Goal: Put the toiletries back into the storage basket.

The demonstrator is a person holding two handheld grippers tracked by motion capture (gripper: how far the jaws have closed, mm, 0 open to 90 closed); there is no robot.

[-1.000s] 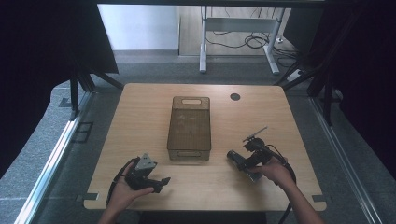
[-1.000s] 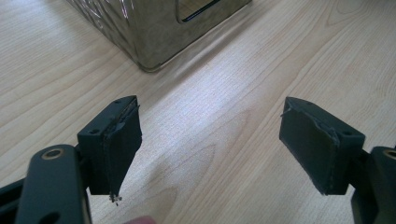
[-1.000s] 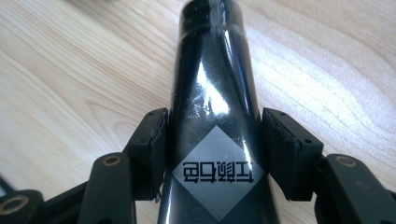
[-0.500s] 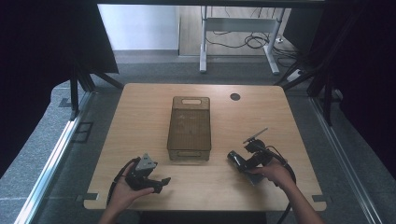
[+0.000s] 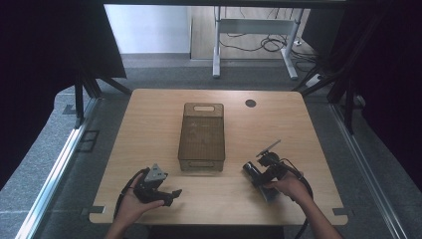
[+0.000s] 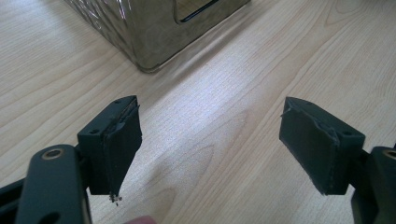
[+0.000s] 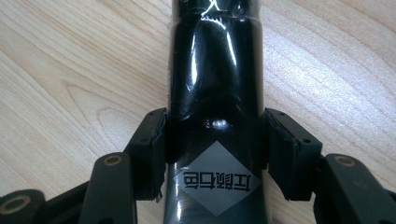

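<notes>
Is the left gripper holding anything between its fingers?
No: in the left gripper view, the left gripper is open, with bare wooden table between its fingers.

A lidded box (image 5: 201,137) stands lengthwise at the middle of the table (image 5: 149,114), and a round hole (image 5: 250,103) lies behind it to the right. Near the front edge, the left gripper (image 5: 175,194) rests left of the box's front end. The right gripper (image 5: 253,175) lies right of that end, a black bottle (image 7: 215,102) between its jaws, flat on the tabletop.
</notes>
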